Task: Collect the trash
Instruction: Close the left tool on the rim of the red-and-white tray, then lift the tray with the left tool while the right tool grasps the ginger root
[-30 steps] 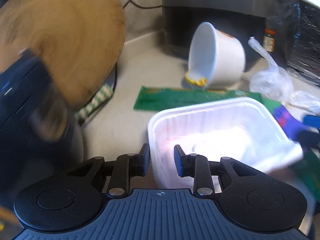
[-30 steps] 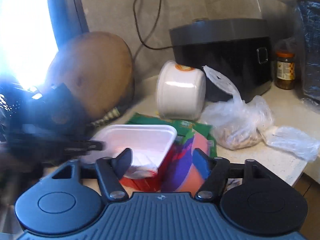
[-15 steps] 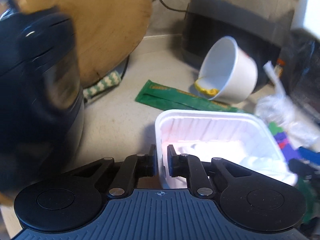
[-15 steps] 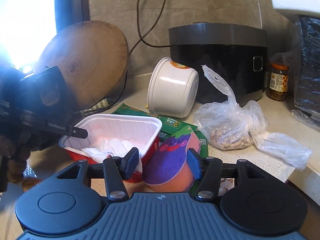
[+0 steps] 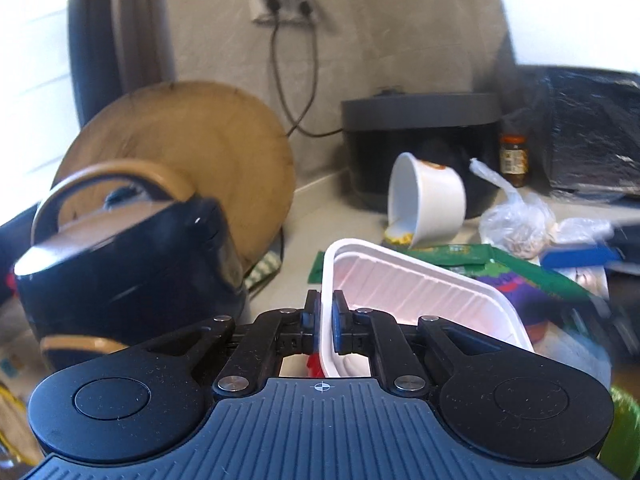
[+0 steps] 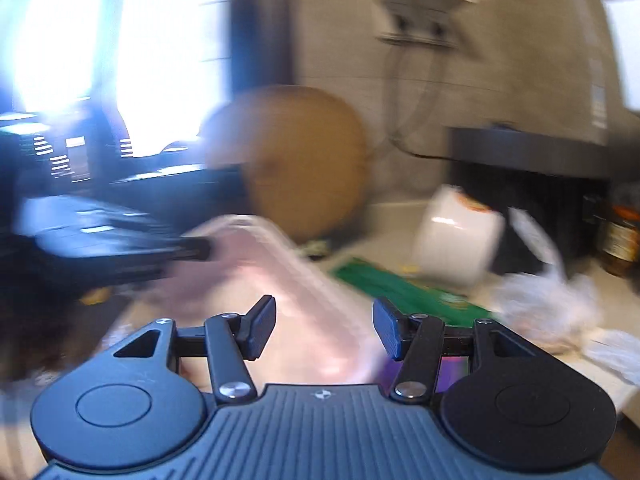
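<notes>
My left gripper is shut on the rim of a white plastic tray and holds it tilted above the counter. In the blurred right wrist view the tray hangs between my open right gripper and the left gripper. A tipped white paper bowl lies on the counter, also in the right wrist view. A green wrapper and a purple packet lie beyond the tray. A knotted clear bag sits to the right.
A round wooden board leans on the wall. A dark kettle stands at left. A black cooker, a jar and wall sockets with cords are behind. The counter edge is at right.
My left gripper closed on the tray rim and lifted the tray off the counter, tilting it. My right gripper opened wider and swung left, away from the purple packet.
</notes>
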`<state>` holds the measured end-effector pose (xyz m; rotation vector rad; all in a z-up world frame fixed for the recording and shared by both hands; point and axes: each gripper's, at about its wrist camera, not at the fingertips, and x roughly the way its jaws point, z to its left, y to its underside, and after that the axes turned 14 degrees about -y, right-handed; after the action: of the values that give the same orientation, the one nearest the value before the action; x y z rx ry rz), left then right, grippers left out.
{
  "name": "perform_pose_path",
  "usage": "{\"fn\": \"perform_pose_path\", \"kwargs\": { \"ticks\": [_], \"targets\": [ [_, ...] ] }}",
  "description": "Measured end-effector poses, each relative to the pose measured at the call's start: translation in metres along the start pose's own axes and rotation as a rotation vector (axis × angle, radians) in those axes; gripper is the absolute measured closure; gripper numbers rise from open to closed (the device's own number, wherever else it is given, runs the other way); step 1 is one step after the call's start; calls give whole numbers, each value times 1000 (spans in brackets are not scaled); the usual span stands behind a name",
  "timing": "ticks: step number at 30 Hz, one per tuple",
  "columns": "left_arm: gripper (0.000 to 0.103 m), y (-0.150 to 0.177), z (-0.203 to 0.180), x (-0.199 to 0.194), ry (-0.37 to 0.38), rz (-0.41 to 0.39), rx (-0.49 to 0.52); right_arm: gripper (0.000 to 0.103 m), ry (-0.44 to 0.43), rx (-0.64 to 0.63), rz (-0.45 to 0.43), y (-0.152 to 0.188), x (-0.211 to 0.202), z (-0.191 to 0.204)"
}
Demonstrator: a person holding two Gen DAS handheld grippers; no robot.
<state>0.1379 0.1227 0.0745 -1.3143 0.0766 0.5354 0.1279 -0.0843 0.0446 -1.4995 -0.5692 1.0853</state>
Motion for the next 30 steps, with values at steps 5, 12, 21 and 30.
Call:
{"fn": "perform_pose_path", "kwargs": {
  "ticks": [5,12,21,30],
  "targets": [
    [93,4,2,-9,-10,-34,15,48,37,-104,102,14,19,25],
    [93,9,9,-12,-60,-66,23,101,58,-29,149,2,19,9],
    [93,15,29,-7,-116,-35,-28,101,229,59,68,-20,-12,-33],
    [92,11,41,-13,-173,-82,-80,82,251,68,72,-3,-6,-45]
  ]
}}
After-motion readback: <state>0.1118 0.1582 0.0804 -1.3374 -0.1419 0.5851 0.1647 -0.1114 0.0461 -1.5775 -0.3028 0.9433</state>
